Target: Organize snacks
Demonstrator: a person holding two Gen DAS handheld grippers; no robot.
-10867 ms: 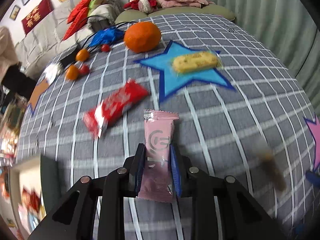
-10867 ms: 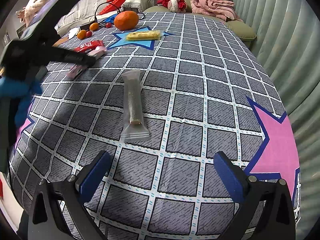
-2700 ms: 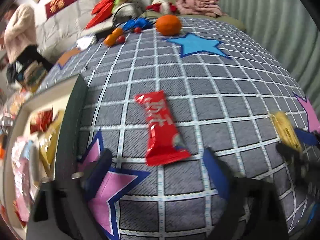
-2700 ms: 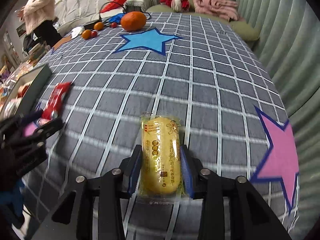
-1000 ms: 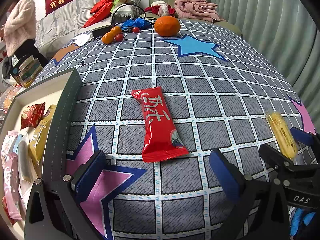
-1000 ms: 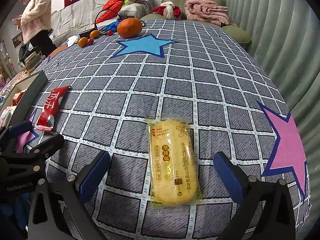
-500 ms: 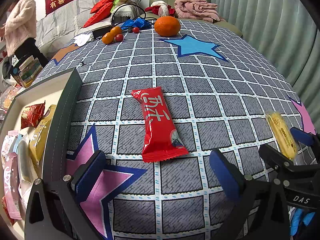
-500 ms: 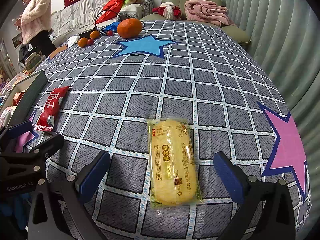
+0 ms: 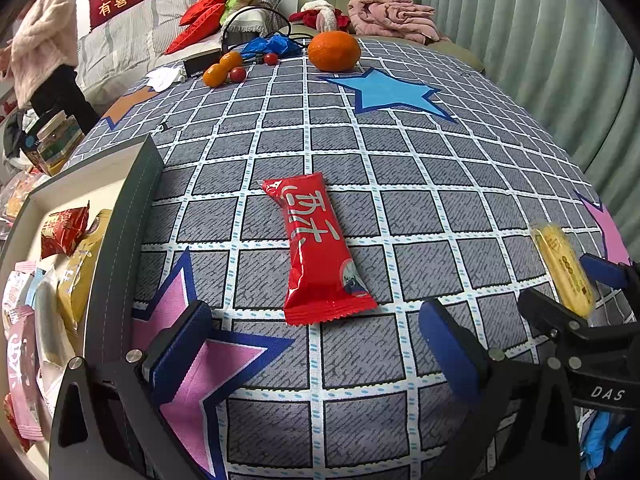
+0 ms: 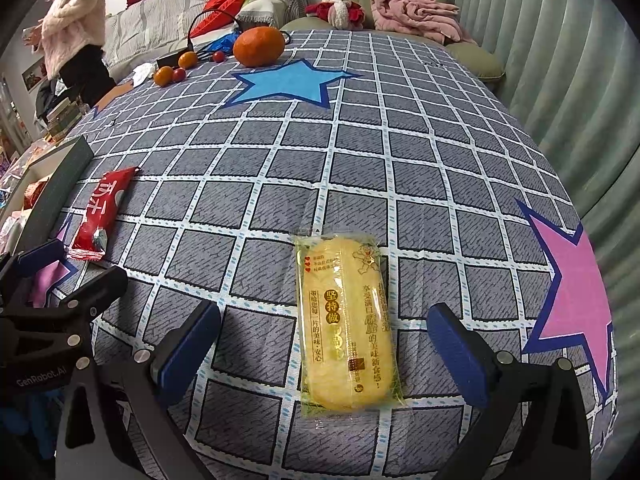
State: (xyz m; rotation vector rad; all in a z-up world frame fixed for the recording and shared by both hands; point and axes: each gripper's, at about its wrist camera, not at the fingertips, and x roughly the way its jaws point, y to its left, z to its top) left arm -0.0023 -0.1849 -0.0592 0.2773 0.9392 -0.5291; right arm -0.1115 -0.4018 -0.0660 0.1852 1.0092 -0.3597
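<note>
A red snack packet [image 9: 316, 246] lies flat on the checked tablecloth, just ahead of my left gripper [image 9: 316, 344], which is open and empty. It also shows in the right wrist view [image 10: 102, 212]. A yellow cake packet [image 10: 346, 320] lies between the open jaws of my right gripper [image 10: 324, 348], not gripped. It also shows in the left wrist view [image 9: 562, 266]. A grey-walled box [image 9: 122, 236] at the left holds several snack packets [image 9: 64, 232].
At the table's far end sit a large orange [image 9: 334, 51], small oranges and cherry tomatoes [image 9: 224, 70] and a blue bag with cables. A sofa with cushions and a pink blanket [image 10: 412, 12] stands behind. A person [image 10: 72, 28] stands at the far left. Curtains hang at right.
In the last second nothing has moved. Earlier my right gripper let go of the yellow cake packet and opened wide around it; my left gripper, once shut on a pink packet, is open.
</note>
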